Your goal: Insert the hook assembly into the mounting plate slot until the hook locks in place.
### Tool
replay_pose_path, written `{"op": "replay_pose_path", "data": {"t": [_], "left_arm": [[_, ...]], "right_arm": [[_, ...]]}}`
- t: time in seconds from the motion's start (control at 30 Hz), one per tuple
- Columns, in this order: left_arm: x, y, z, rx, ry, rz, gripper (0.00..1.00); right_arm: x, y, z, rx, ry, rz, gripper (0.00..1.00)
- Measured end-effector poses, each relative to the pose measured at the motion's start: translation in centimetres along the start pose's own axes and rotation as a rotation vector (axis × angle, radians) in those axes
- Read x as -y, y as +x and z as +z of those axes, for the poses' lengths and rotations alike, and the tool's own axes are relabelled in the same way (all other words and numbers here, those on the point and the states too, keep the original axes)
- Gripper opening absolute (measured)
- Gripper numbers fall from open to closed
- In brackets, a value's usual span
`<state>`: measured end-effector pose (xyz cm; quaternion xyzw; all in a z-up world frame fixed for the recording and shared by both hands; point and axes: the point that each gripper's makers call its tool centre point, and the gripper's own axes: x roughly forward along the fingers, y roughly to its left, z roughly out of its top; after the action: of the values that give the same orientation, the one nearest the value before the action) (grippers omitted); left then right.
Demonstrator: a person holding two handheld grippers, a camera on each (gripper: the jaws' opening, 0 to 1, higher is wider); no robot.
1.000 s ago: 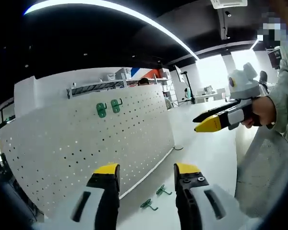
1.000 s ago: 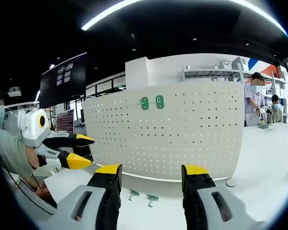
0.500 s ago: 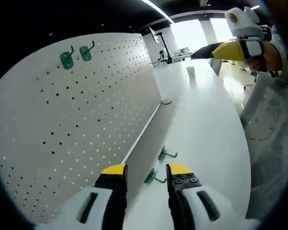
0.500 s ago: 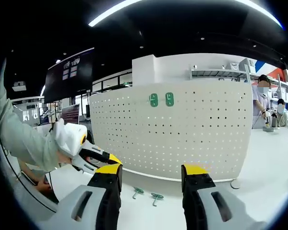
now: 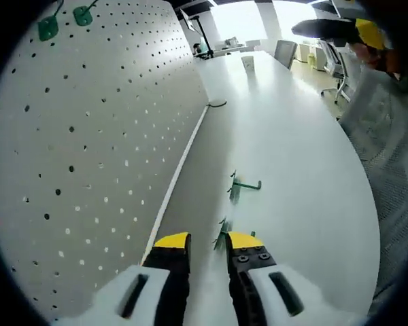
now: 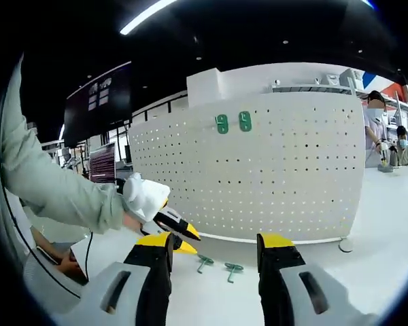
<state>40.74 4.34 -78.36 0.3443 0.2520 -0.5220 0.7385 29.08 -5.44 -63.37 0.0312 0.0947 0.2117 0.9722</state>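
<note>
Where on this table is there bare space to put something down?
The table is bare from the loose hooks out to its edge, and beyond them toward the paper cup. It is crowded by the pegboard foot, where the left gripper works.

white table (image 5: 306, 176) | two green hooks (image 5: 239, 186) lying loose | upright pegboard (image 5: 88, 136) | paper cup (image 5: 248, 62)

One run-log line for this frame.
phase: reach | left gripper: open, low beside near hook | right gripper: open, raised | second hook: on table | pegboard: two hooks mounted
</note>
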Motion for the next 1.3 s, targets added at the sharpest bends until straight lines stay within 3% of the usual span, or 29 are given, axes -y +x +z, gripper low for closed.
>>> {"op": "replay_pose_path", "data": {"t": [0.37,0.6,1.03,1.3], "left_arm": [[1.0,2.8,-1.7,-0.093,0.063,-0.104,0.18],[1.2,3.5,-2.1,-0.093,0.053,-0.139,0.15],[0.8,3.3,-2.5,-0.099,0.008,-0.116,0.04],[0.5,2.0,-1.2,-0.016,-0.063,-0.062,0.04]], "right_arm": [[0.3,0.4,-0.9,-0.02,0.023,-0.005,0.47],[0.6,0.5,-0.9,-0.017,0.031,-0.018,0.47],[0.6,0.4,-0.5,-0.009,0.02,-0.024,0.47],[0.0,0.2,0.2,0.005,0.021,-0.015,0.47]]}}
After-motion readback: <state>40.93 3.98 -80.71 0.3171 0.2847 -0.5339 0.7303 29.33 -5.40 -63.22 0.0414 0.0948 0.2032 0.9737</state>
